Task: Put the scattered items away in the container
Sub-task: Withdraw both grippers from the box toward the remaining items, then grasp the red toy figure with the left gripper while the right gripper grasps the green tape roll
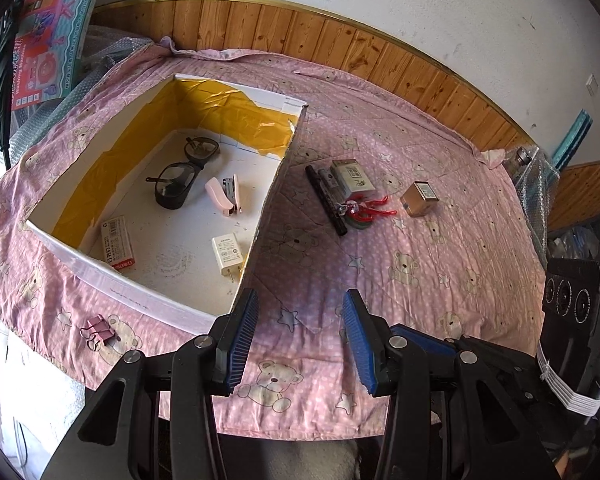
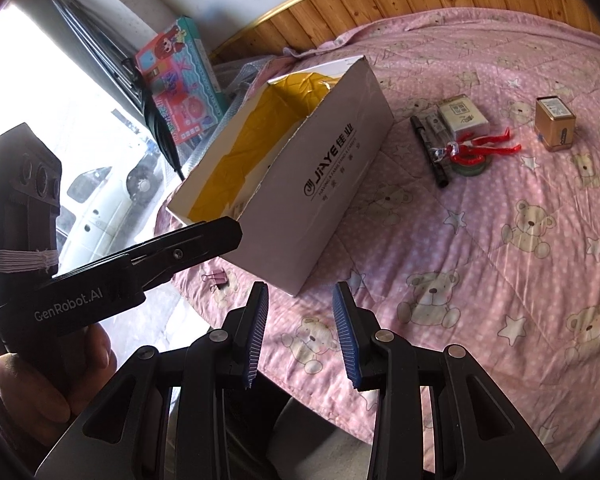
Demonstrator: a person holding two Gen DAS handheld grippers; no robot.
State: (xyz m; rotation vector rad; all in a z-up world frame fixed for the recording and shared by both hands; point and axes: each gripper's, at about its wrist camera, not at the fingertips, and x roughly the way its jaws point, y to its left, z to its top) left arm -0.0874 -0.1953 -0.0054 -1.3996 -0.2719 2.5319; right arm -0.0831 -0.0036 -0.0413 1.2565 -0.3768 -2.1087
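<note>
A white cardboard box (image 1: 88, 268) (image 2: 340, 152) with yellow lining sits on the pink bear-print cloth. Inside lie black glasses (image 1: 180, 176), a pink stapler (image 1: 224, 196), a white charger (image 1: 228, 254) and a staple box (image 1: 118, 242). To its right on the cloth lie a black pen (image 1: 326, 200) (image 2: 428, 148), a white card box (image 1: 352, 178) (image 2: 462, 114), a red clip on a tape roll (image 1: 370, 210) (image 2: 480, 148) and a gold box (image 1: 419, 199) (image 2: 555, 122). A pink binder clip (image 1: 97, 332) (image 2: 216, 280) lies in front of the box. My left gripper (image 1: 300, 304) and right gripper (image 2: 300, 296) are open and empty.
A colourful toy carton (image 1: 50, 36) (image 2: 180, 84) and bubble wrap stand behind the box at the left. Wooden panelling (image 1: 340, 40) runs behind the table. The left gripper's body (image 2: 112, 276), held by a hand, crosses the right wrist view.
</note>
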